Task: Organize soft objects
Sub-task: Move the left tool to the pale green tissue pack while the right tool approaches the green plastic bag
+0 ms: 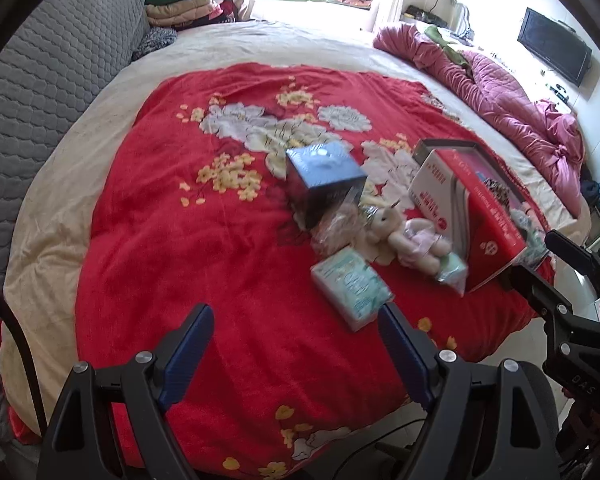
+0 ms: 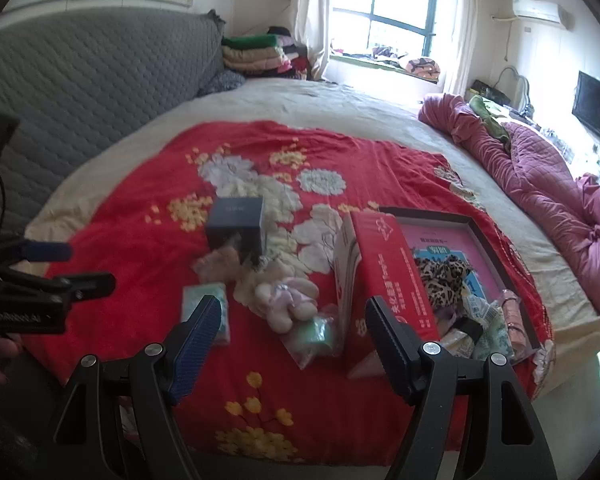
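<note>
On the red floral blanket (image 1: 220,248) lie a small plush bear (image 1: 410,238) (image 2: 286,296), a pale green tissue pack (image 1: 350,290) (image 2: 204,312), a clear bag with a green item (image 1: 452,270) (image 2: 316,334) and a crinkly bag of beige stuff (image 1: 340,226) (image 2: 220,260). A red box (image 1: 484,216) (image 2: 392,276) with a raised lid holds a leopard-print cloth (image 2: 444,280) and several packets. My left gripper (image 1: 296,334) is open and empty, just short of the tissue pack. My right gripper (image 2: 294,322) is open and empty, above the bear and bags.
A dark blue cube box (image 1: 324,180) (image 2: 236,228) stands behind the bear. A crumpled pink quilt (image 1: 512,96) (image 2: 540,168) lies at the right. A grey padded headboard (image 2: 80,80) is at the left, with folded blankets (image 2: 256,54) behind. The bed's edge runs near the box.
</note>
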A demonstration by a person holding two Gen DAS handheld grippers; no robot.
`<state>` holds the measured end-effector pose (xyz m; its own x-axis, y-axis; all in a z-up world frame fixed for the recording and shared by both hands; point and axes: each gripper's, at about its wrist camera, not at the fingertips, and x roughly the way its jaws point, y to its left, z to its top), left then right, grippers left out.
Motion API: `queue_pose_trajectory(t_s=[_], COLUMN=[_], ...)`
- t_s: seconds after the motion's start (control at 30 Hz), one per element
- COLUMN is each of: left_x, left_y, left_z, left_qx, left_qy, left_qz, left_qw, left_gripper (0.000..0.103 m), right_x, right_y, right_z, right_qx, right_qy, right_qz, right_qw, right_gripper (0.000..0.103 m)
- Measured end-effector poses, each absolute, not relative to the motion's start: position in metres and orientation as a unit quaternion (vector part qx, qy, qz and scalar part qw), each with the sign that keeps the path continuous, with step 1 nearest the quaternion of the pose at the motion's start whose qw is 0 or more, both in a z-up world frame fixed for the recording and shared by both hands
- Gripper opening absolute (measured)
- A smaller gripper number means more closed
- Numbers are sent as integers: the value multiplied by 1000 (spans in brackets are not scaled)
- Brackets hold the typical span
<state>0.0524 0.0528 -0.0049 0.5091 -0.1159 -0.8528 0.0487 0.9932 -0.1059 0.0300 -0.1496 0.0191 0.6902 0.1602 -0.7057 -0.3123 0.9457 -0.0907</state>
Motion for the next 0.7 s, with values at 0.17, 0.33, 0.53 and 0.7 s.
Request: queue_pose_trajectory(t_s=[0.17, 0.33, 0.53, 0.7], left_x=[53, 60, 85, 104], left_y=[54, 48, 28, 12], left_z=[-16, -29, -46, -65], left_qx=[-41, -49, -56, -50], left_qy=[503, 516, 534, 553], left_qz=[-49, -58, -75, -78], left_qw=[862, 853, 840, 828], left_gripper=[83, 83, 83, 83], right_x=[27, 25, 28, 35], right_y=[-148, -148, -154, -151], right_z=[7, -6, -17, -32], right_qx=[-120, -125, -124, -128], right_qy=[375, 383, 375, 378], right_qz=[134, 137, 133, 138], right_qw=[909, 905, 909, 906], right_gripper=[76, 76, 76, 76])
